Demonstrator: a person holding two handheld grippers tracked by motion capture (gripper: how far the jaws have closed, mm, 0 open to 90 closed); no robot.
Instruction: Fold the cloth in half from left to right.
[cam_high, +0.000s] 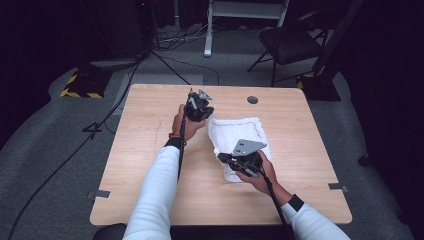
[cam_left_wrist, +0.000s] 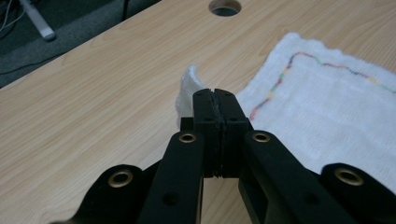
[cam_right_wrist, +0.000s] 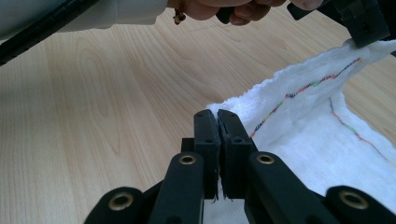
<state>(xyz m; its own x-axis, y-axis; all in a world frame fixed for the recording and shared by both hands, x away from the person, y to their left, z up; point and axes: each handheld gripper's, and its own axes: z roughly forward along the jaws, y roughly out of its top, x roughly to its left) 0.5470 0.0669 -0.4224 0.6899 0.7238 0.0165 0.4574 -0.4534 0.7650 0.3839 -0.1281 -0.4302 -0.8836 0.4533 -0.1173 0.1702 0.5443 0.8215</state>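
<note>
The wooden counter (cam_high: 150, 165) carries a white cloth (cam_high: 240, 131), right of centre. Limp and light, it drapes, so corners grip best. The left tool (cam_high: 199, 108) pinches the cloth's far-left corner; the right tool (cam_high: 231, 159) its near-left corner.

One white towel (cam_high: 240, 135), two claws (cam_high: 199, 107) (cam_high: 244, 159), one table (cam_high: 150, 165), one chair (cam_high: 290, 42).

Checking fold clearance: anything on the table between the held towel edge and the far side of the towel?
Nothing visible. Both tongs, left and right, are shut on corners of the white towel; bare table surrounds it, and the grommet hole sits beyond the towel.
</note>
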